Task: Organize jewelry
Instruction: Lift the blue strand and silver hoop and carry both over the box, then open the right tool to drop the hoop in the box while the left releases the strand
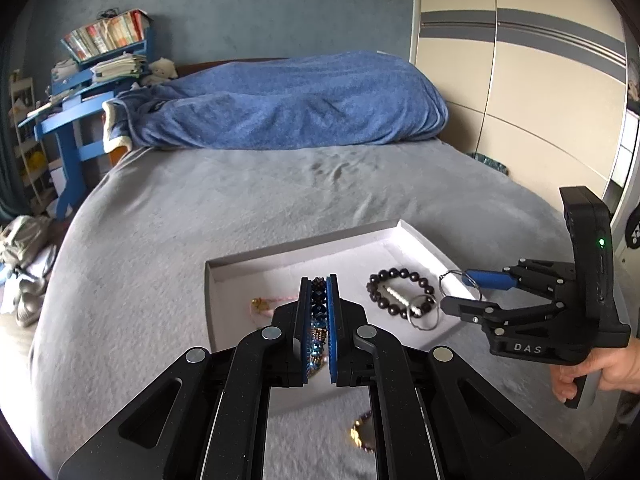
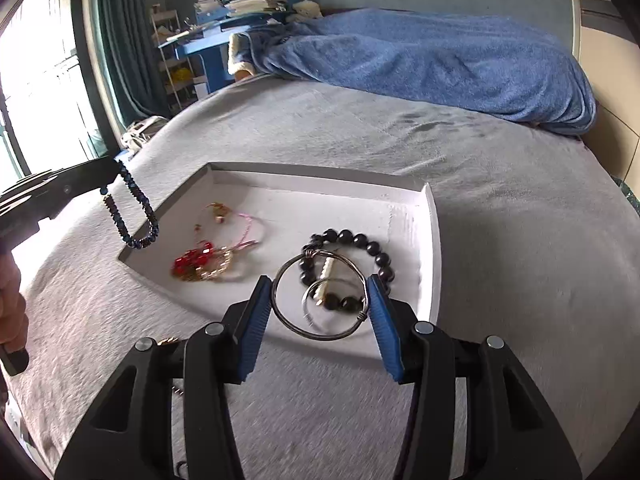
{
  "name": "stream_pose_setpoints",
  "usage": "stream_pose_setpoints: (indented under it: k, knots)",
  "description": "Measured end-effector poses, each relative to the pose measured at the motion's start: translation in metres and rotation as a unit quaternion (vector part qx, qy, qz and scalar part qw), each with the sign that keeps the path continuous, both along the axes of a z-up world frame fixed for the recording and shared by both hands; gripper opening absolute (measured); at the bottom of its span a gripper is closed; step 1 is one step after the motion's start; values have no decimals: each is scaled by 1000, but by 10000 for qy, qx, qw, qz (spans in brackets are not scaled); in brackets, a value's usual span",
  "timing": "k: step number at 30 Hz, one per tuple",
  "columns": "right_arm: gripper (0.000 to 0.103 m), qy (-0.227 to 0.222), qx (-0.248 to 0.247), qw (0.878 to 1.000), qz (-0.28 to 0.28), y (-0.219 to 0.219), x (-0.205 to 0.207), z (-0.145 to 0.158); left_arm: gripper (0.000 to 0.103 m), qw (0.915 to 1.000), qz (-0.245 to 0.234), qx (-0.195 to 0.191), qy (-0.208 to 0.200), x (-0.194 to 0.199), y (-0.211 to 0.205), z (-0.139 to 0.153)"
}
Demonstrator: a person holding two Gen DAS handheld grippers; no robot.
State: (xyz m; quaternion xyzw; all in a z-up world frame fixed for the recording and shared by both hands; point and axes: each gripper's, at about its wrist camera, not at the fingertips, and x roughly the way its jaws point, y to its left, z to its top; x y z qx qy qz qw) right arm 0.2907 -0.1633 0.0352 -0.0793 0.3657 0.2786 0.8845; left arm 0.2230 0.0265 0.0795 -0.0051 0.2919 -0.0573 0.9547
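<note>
While both tools hang above the near edge of the white tray [image 2: 434,240], each has a piece of jewelry in its grip. Left tool [image 1: 319,320]: pads nearly together, clamped on a dark blue beaded bracelet [image 2: 136,216] that droops in a loop over the tray's left corner. Right tool [image 2: 320,312]: pads about half apart, pressing on either side of a large wire bangle [image 2: 280,312]; a smaller silver ring [image 2: 308,304] hangs inside it. A hand [image 1: 600,368] holds the right tool's grip.

In the tray, below the bangle: dark round-bead bracelet [image 2: 372,248] with a pale beaded piece [image 2: 326,276] lying inside it. Left of that, apart: red beads tangled with gold chain [image 2: 200,264] and a pink cord [image 2: 248,228]. One gold piece [image 1: 362,434] sits on the bedcover outside the tray, near side, blurred.

Tray rests on a bed with a grey cover [image 2: 500,200]. Blue blanket [image 1: 288,108] heaped at the far end. Beyond: blue shelves [image 1: 108,56] with books, wardrobe doors [image 1: 520,80], curtained window [image 2: 40,80].
</note>
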Motion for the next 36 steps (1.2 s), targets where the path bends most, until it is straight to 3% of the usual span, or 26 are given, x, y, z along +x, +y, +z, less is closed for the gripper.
stream_pose_setpoints:
  k: [13,26,27,29,33,34,36]
  knots:
    - [48,275,-77,9994,-195,3,41,-23,8,9994,73,104,316,42,-4,-36]
    - [49,501,-287,9981,-215,11,51,-40,8,9965,318,59,771,48,2,-68]
    - [49,515,-290,9981,-196,11,51,-40,11,9961,362,18,809,48,4,-70]
    - [49,498,-290,9982,-166,11,49,-40,32,9957,427,-34,819,44,8,-72]
    - [51,411,-184,9989,-141,8,42,-34,46,9961,482,-39,738,35,12,-71]
    - [57,354,-129,9992,-133,7,38,-31,52,9963,495,-48,705,32,13,-70]
    - [59,200,-26,9997,-104,3,30,-25,60,9971,475,-69,588,24,13,-66]
